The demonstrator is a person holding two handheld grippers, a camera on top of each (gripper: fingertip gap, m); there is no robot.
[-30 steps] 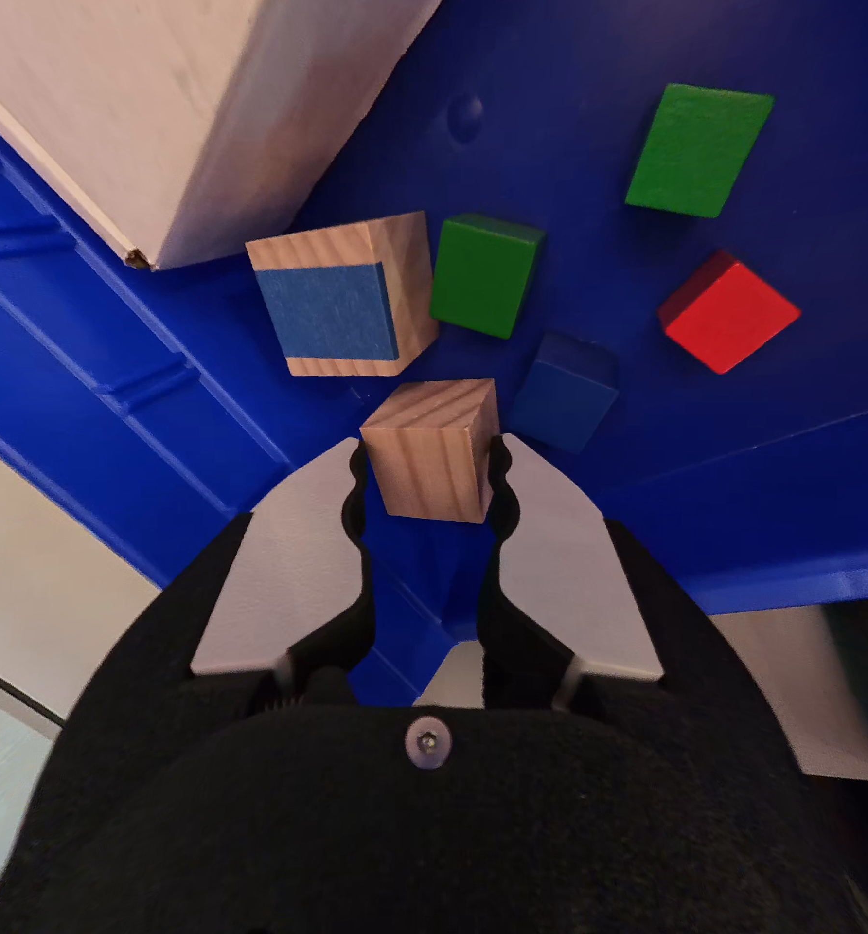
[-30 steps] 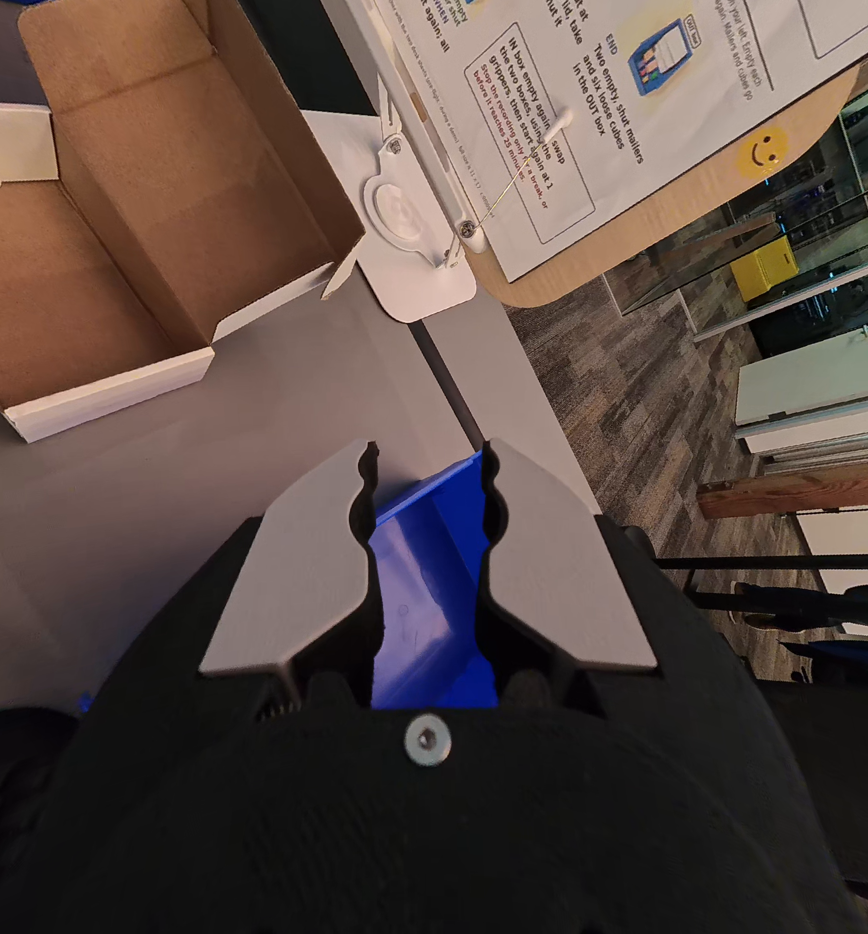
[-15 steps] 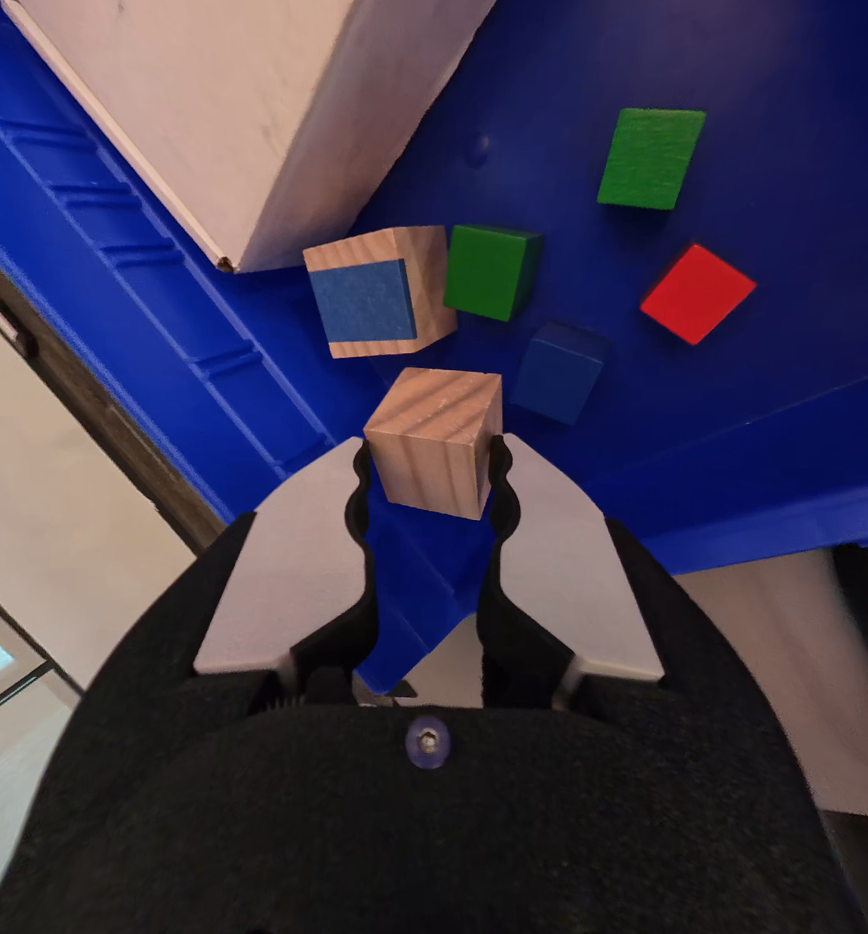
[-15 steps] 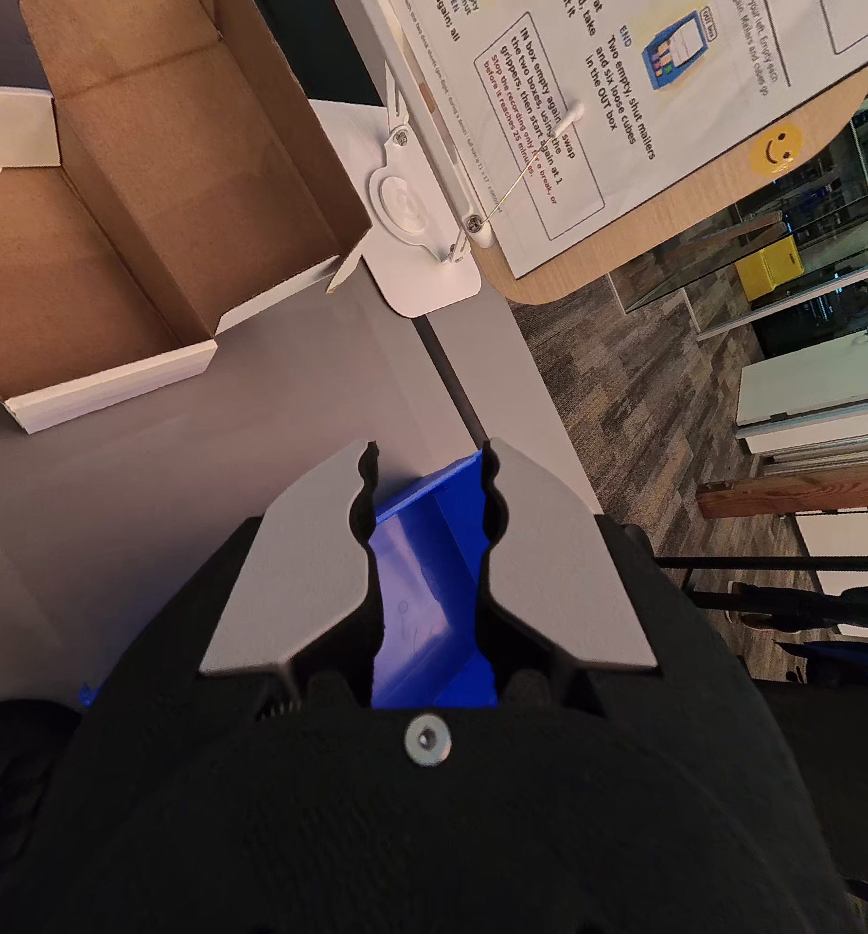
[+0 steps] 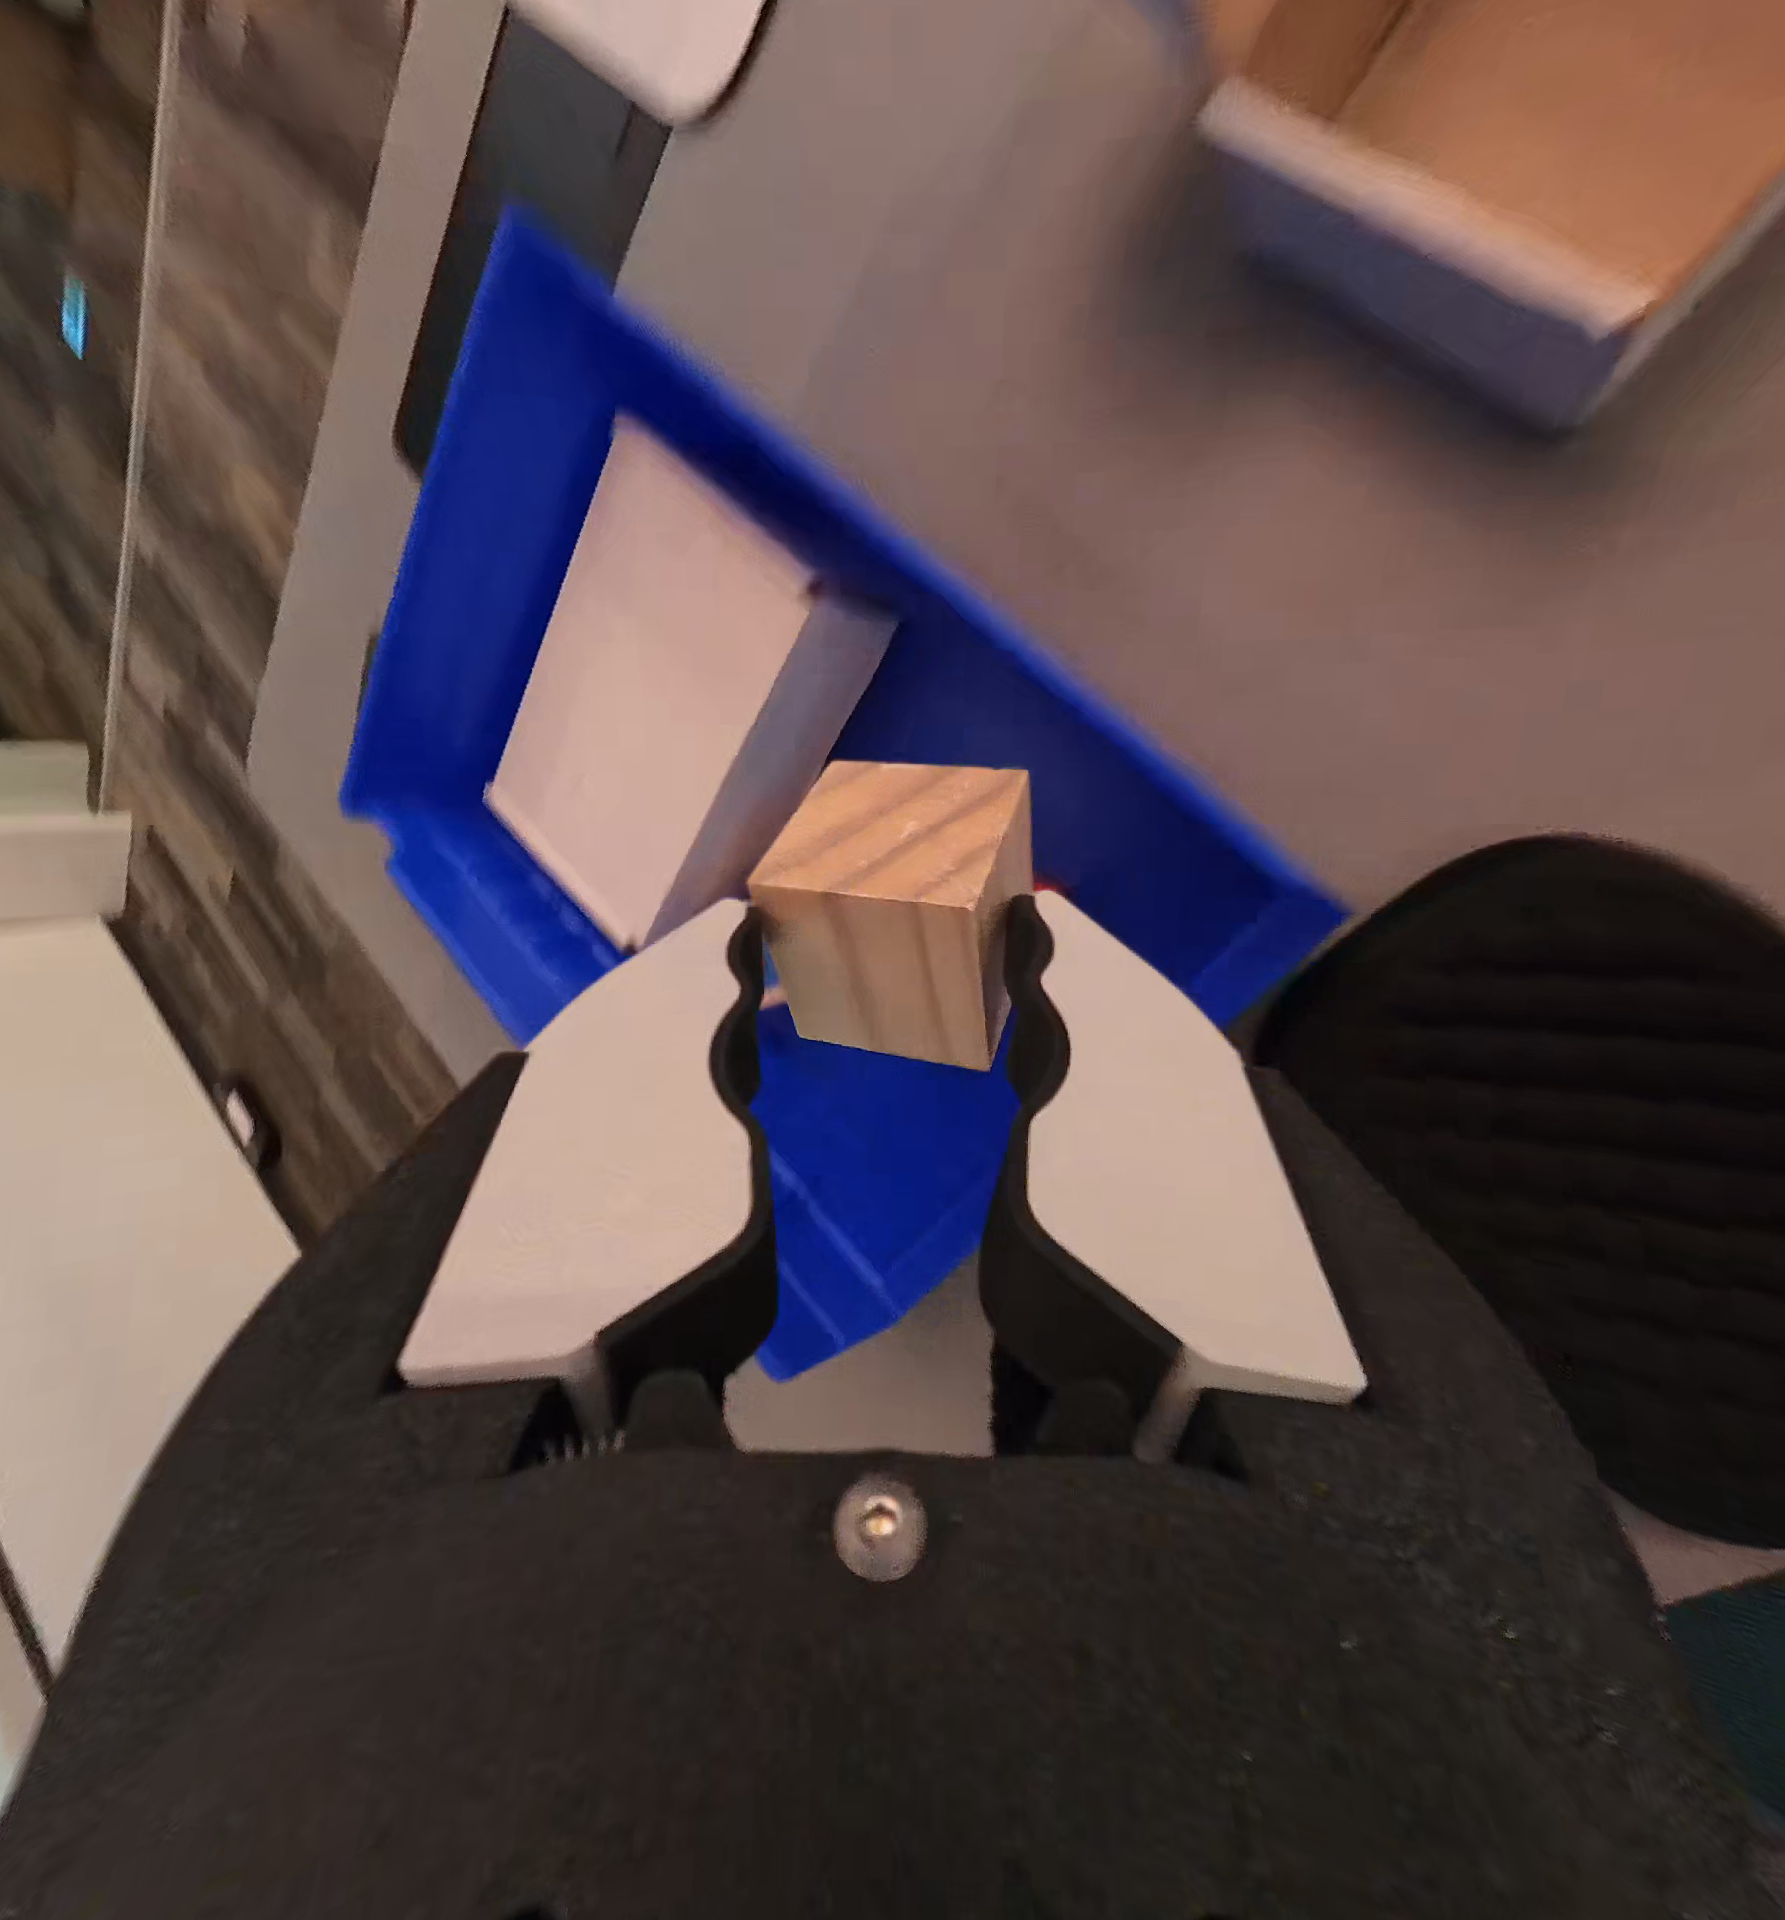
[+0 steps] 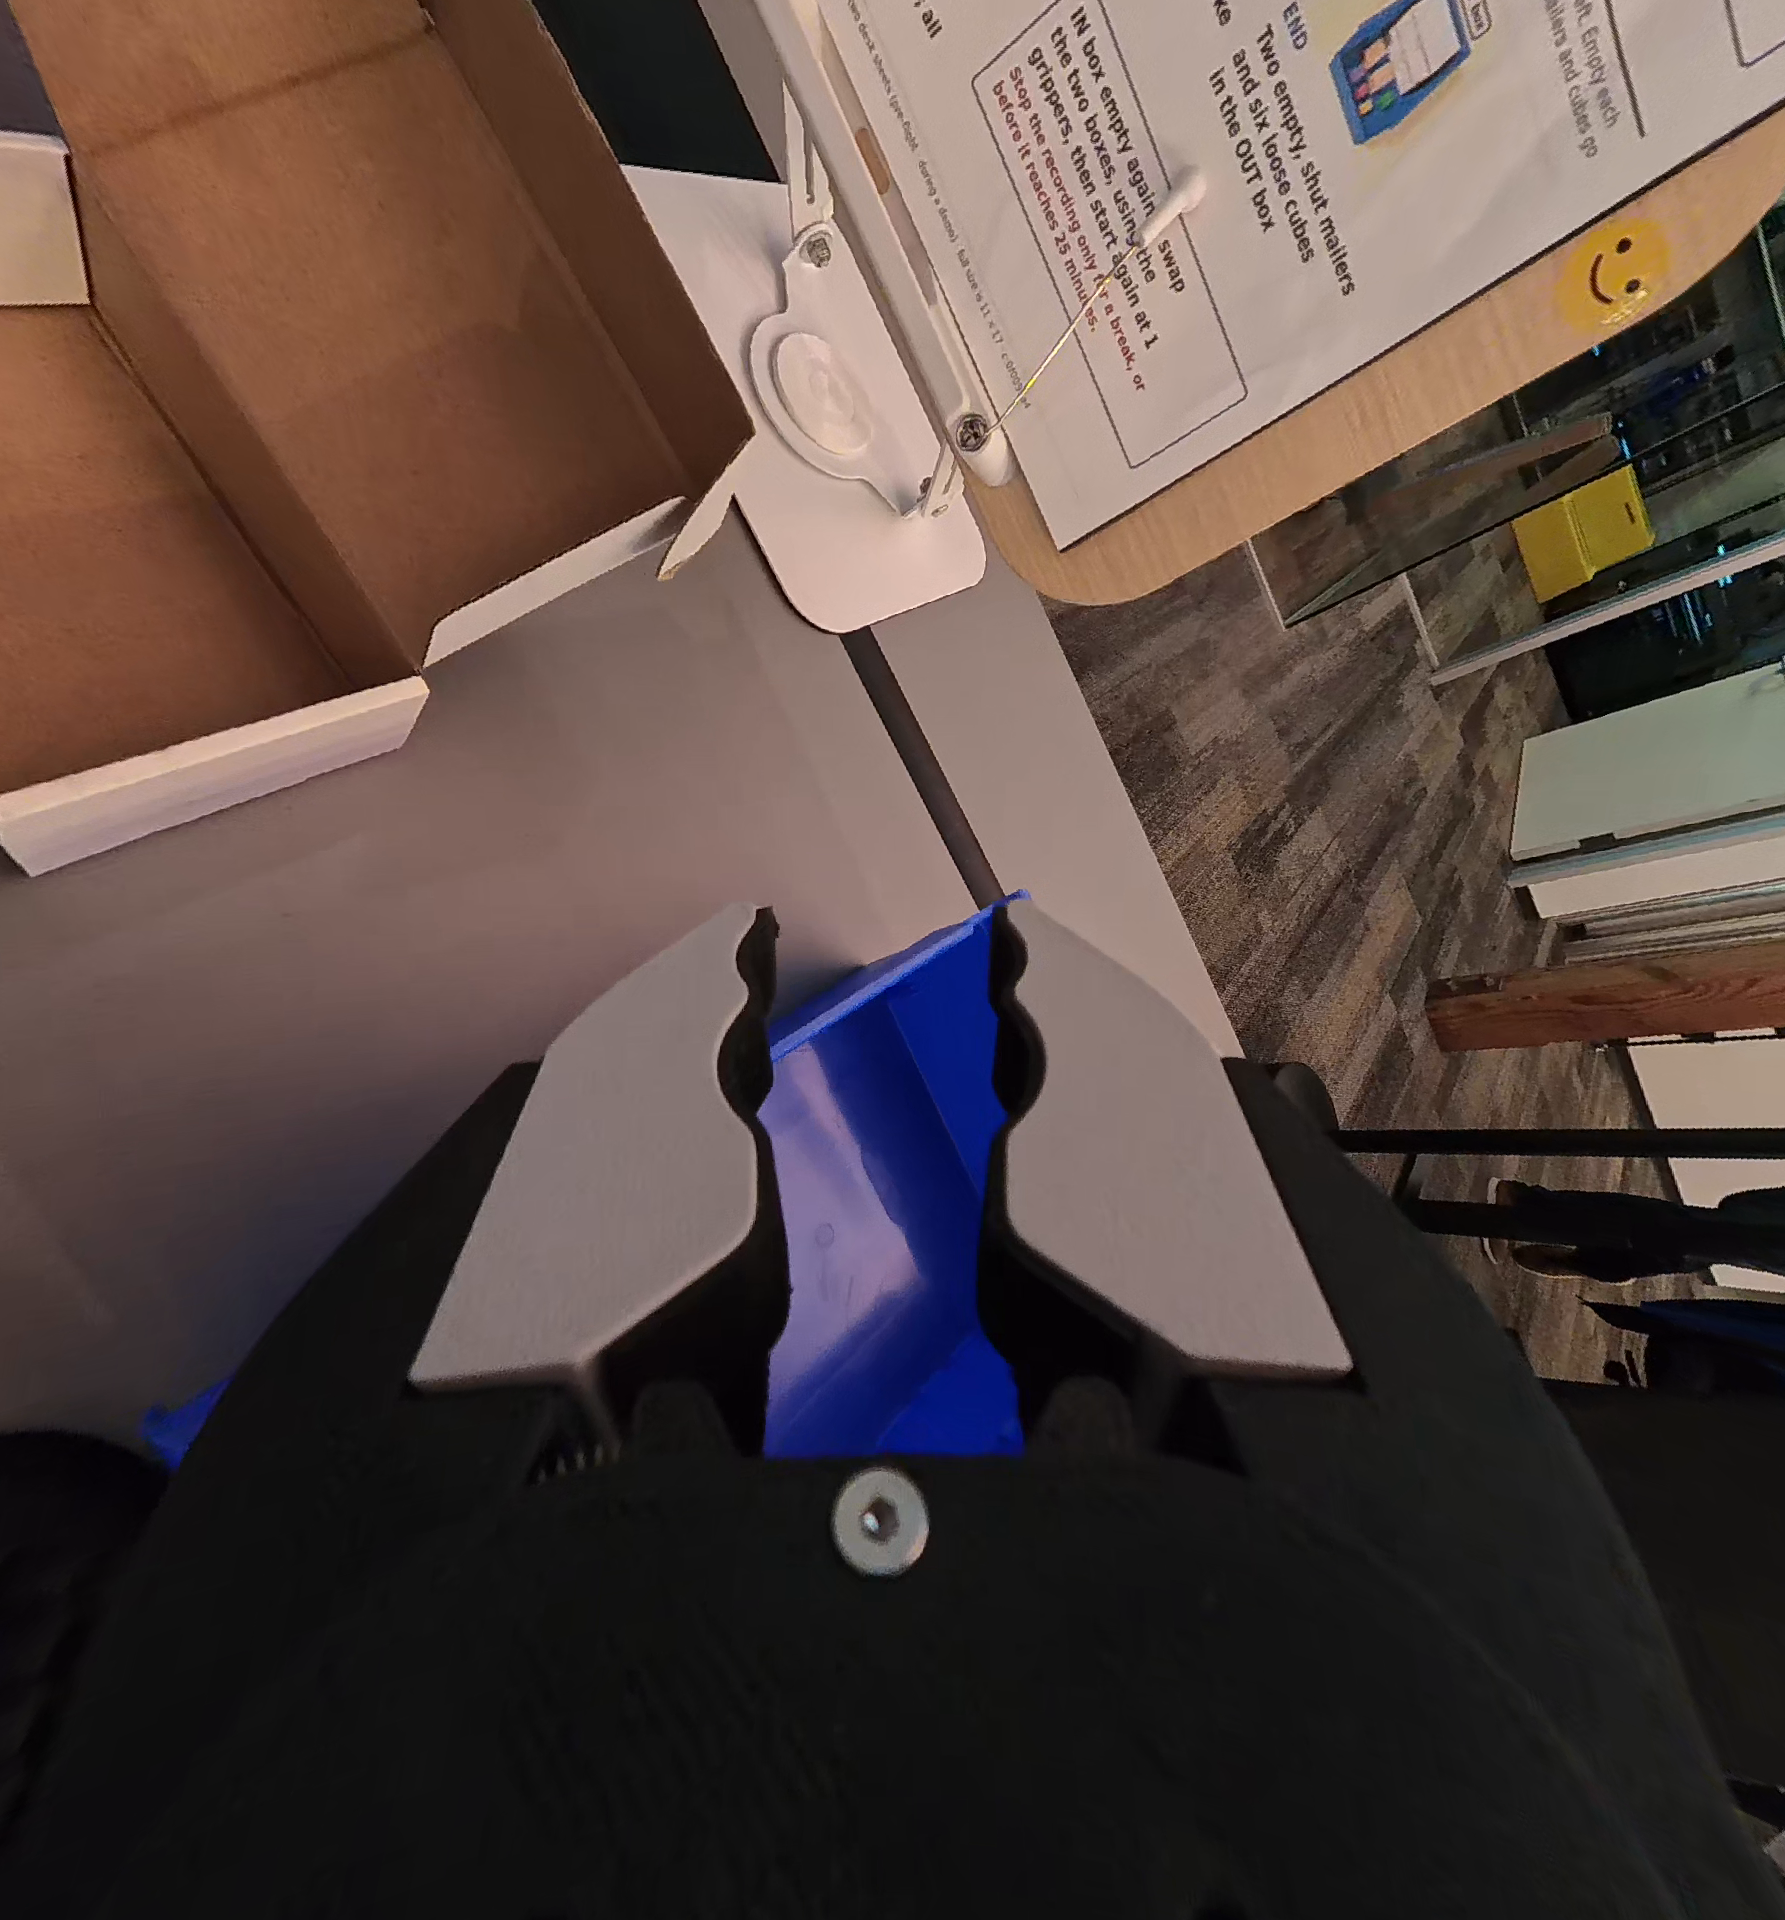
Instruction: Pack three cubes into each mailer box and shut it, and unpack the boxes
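Wooden cube [image 5: 893, 914] pinched in left gripper [image 5: 883, 971], aloft over blue bin [image 5: 452, 665] holding shut mailer [image 5: 649, 686]; right gripper [image 6: 877, 1023] spread, empty; packing step, apparently: next, carry to open mailer box [image 6: 244, 436] by worktop's far edge.

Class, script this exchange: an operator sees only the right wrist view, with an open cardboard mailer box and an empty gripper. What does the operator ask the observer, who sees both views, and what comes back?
Operator: Is the left gripper holding anything?
Observer: Yes, it is shut on a plain wooden cube, held above the table.
Operator: I see only a corner of the blue bin. What is in it?
Observer: A shut white mailer box sits inside it.
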